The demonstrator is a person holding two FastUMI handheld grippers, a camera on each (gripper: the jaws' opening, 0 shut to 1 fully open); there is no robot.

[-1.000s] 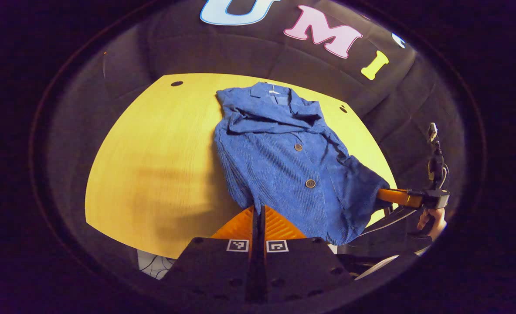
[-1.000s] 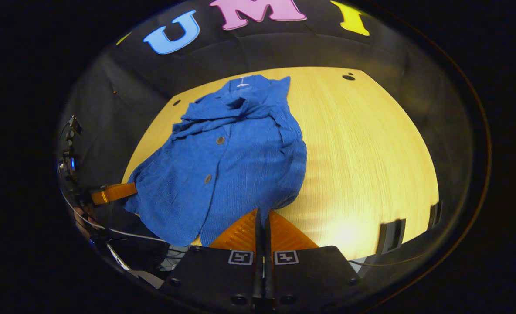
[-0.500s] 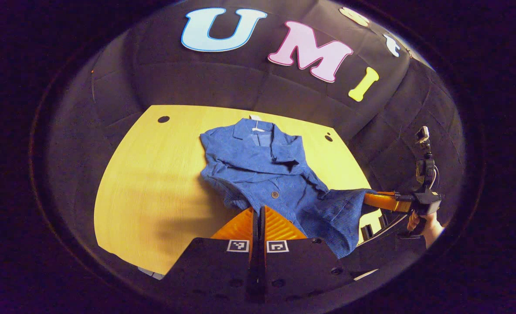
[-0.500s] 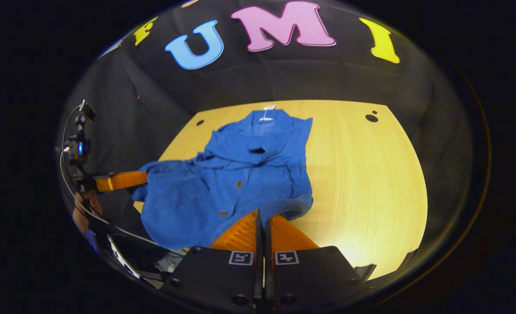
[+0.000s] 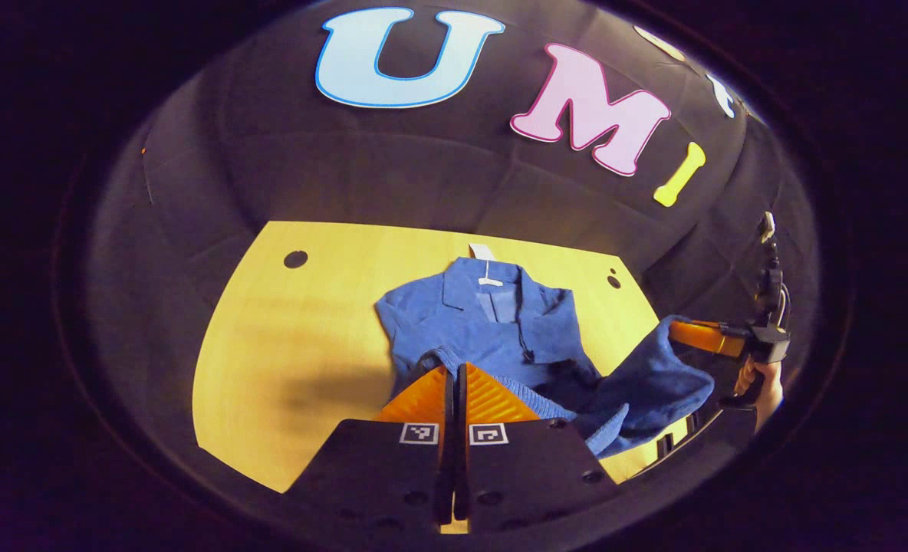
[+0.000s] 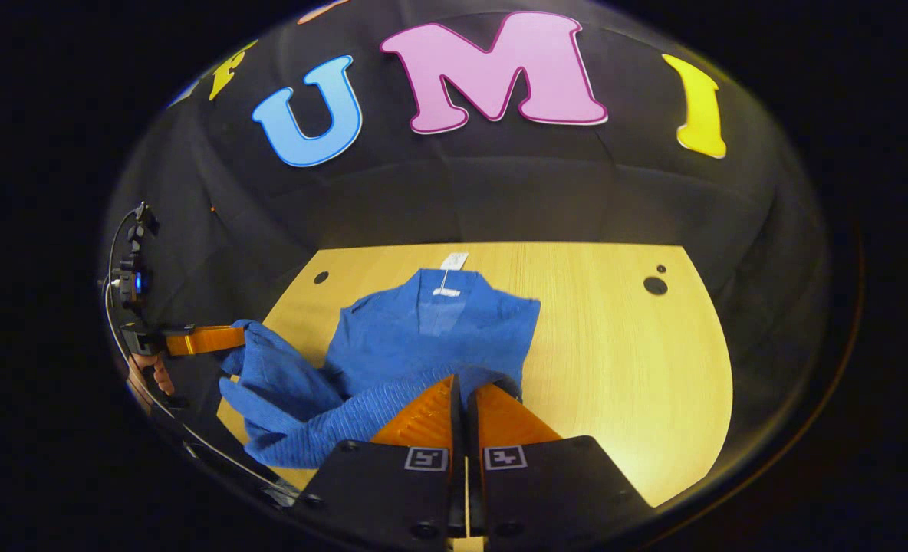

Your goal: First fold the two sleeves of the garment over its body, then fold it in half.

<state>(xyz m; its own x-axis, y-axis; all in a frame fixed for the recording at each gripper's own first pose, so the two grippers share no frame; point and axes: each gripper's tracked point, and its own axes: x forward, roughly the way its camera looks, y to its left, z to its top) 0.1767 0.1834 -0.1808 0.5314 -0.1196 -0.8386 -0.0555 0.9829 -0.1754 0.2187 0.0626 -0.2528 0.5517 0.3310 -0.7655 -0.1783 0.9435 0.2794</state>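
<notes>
A blue buttoned garment [image 5: 485, 322] [image 6: 431, 337] lies on the yellow table [image 5: 293, 337] [image 6: 615, 345], collar at the far side, sleeves folded over its body. My left gripper [image 5: 455, 376] is shut on one end of the hem, raised above the garment's middle. The right gripper [image 6: 465, 387] is shut on the other end of the hem. Between them the lower half hangs in a sagging fold off the table. Each view catches the other gripper out to the side: the right gripper [image 5: 680, 331] and the left gripper [image 6: 235, 337], both clamped on blue cloth.
A white tag [image 5: 482, 253] [image 6: 454, 261] sticks out past the collar. Small dark holes [image 5: 295, 259] [image 6: 655, 285] mark the table's far corners. A hand [image 5: 764, 387] holds the other gripper's handle. Bare tabletop lies on both sides of the garment.
Both grippers have lifted the hem off the table's near edge and carried it up and toward the collar. The lower half, which lay flat with its buttons showing, now hangs folded.
</notes>
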